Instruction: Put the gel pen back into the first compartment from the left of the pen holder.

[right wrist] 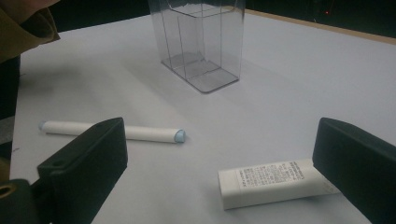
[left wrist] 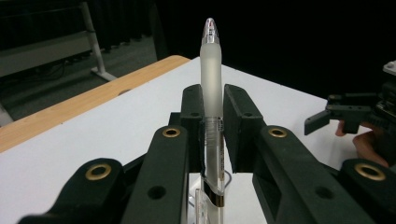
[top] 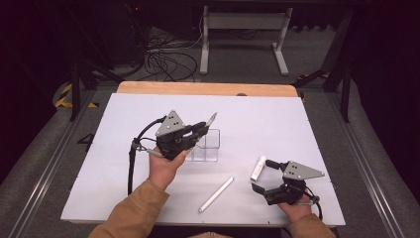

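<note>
Pen point(left wrist: 211, 79), frosted, clamped upright in my left gripper point(top: 200, 130) at frame centre, over the clear box point(top: 208, 144). Right gripper point(top: 261, 174) wide, empty, lower right, astride a white tube point(right wrist: 275, 182). I'd lower the pen straight, then release.

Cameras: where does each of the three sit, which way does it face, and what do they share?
High view: fixed above the person's side, looking forward and down on the white table; both forearms, left gripper and right gripper enter from below.
Left gripper view: rides the left gripper, looks along jaws shut on a frosted pen toward the table's far edge.
Right gripper view: rides the right gripper, looks past open jaws at a white tube, a white marker and a clear organizer.
Shared: left gripper view and high view both show the right gripper.
</note>
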A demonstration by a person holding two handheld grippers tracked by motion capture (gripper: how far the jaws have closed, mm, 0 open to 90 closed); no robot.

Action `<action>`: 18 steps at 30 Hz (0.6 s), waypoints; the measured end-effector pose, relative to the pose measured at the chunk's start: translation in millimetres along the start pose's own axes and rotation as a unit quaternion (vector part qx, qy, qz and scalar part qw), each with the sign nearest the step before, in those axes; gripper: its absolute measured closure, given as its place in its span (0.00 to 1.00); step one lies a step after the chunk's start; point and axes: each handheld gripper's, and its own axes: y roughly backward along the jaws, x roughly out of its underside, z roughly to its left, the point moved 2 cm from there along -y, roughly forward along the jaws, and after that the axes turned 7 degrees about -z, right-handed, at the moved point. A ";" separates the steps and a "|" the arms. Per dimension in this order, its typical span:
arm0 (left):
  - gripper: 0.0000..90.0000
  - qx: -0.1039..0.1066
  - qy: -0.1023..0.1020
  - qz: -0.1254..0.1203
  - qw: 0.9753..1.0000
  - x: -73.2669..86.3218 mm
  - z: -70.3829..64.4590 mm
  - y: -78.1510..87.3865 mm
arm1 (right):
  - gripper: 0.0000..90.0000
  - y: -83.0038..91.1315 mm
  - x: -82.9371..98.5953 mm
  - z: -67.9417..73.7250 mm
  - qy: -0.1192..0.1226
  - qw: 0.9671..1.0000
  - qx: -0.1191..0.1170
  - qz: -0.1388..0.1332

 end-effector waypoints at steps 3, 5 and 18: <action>0.88 -0.010 0.002 -0.008 1.000 0.5 4.5 1.3 | 0.04 -0.1 0.0 0.0 0.000 1.000 0.000 0.000; 0.88 -0.016 0.007 -0.015 1.000 0.6 7.6 3.0 | 0.04 0.0 0.0 -0.1 0.000 1.000 0.000 0.000; 0.88 -0.052 0.014 -0.033 0.998 3.6 28.2 7.1 | 0.04 -0.5 0.3 -0.1 0.000 1.000 0.000 0.001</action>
